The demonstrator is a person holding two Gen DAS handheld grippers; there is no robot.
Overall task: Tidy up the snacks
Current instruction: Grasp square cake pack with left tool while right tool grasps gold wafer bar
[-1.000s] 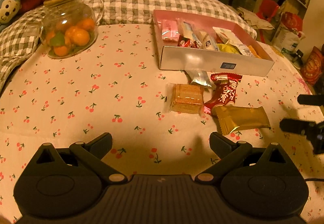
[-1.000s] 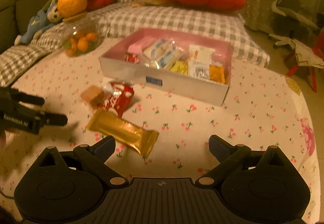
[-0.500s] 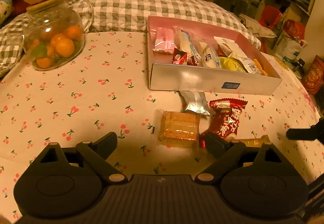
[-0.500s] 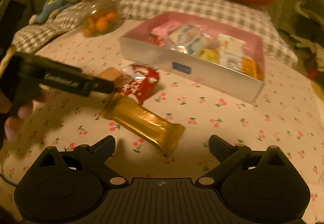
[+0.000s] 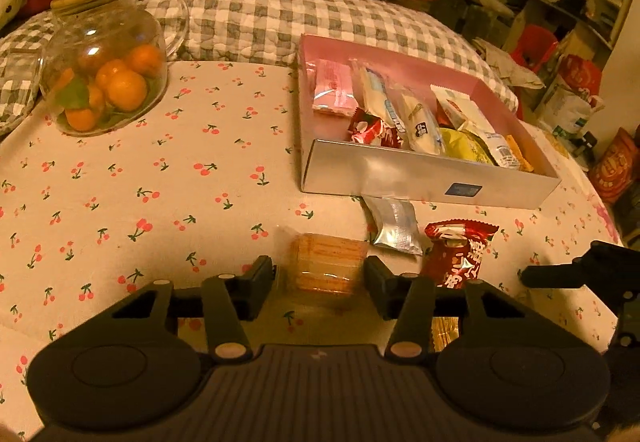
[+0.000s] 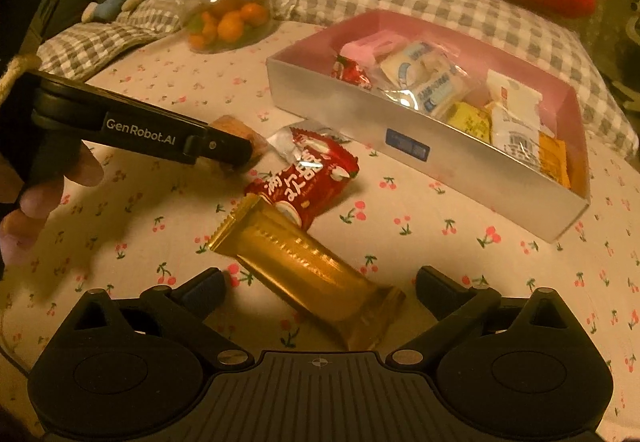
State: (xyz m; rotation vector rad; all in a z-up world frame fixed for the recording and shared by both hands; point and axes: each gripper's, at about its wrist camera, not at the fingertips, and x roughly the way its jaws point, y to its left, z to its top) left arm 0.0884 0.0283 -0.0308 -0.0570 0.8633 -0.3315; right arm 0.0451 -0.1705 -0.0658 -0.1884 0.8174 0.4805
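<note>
Left gripper (image 5: pixel 320 276) now narrowed around cracker pack (image 5: pixel 326 262)

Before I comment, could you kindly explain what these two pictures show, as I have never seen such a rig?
There is no robot here: a person holds a two-finger gripper in each hand, and a fisheye camera on each looks along its fingers. One picture is from the left gripper, the other from the right gripper; the black shapes at the bottom are each gripper's own fingers. On the cloth lie a box of snacks, a cracker pack, a silver sachet, a red packet and a gold bar, with a jar of oranges further back. The left gripper has just been closing, with the cracker pack between its jaws; whether they press it yet is unclear. The right gripper is open and holds nothing; the gold bar lies just before it.
</note>
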